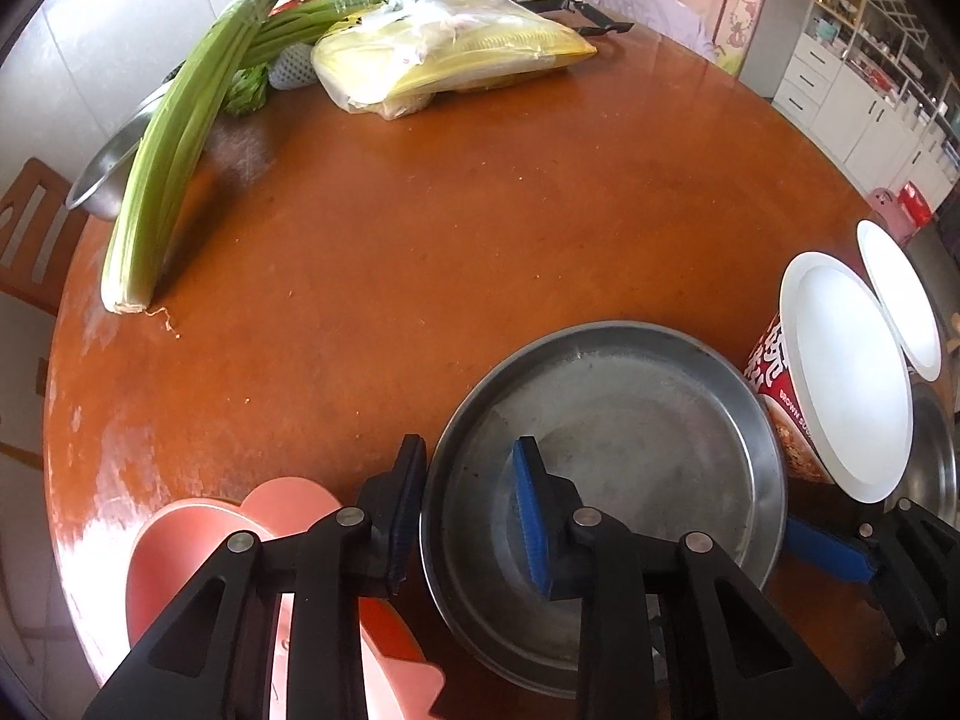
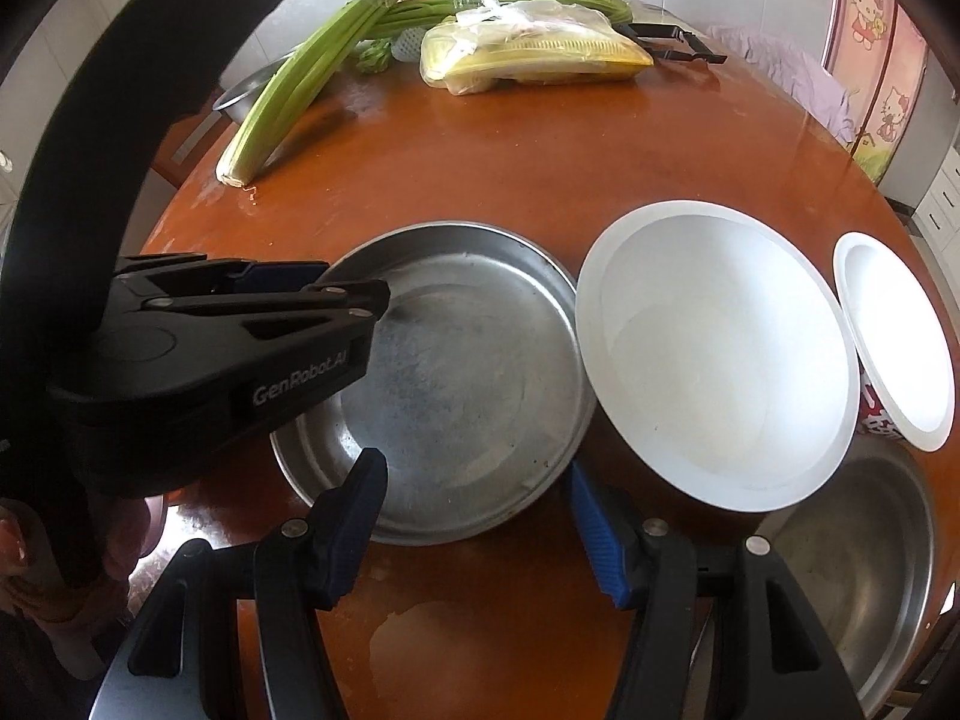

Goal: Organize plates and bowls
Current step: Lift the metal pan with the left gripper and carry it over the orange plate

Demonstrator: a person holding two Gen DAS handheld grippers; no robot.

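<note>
A round steel plate (image 1: pixel 630 420) lies on the brown round table (image 1: pixel 420 228); it also shows in the right wrist view (image 2: pixel 462 384). My left gripper (image 1: pixel 468 510) is open, its fingers straddling the plate's left rim without closing on it; it shows in the right wrist view (image 2: pixel 336 294). My right gripper (image 2: pixel 474 516) is open, just in front of the plate's near rim. A white bowl (image 2: pixel 714 372) stands right of the plate, tilted. A small white plate (image 2: pixel 894 342) is further right. A steel bowl (image 2: pixel 864 576) sits at the near right. Pink dishes (image 1: pixel 198 564) lie under my left gripper.
Celery stalks (image 1: pixel 174 162), a bagged yellow package (image 1: pixel 456 60) and a steel basin (image 1: pixel 108 174) sit at the table's far left. Black tongs (image 1: pixel 576 18) lie at the far edge. A red printed cup (image 1: pixel 780 396) stands behind the white bowl. A wooden chair (image 1: pixel 30 228) is at left.
</note>
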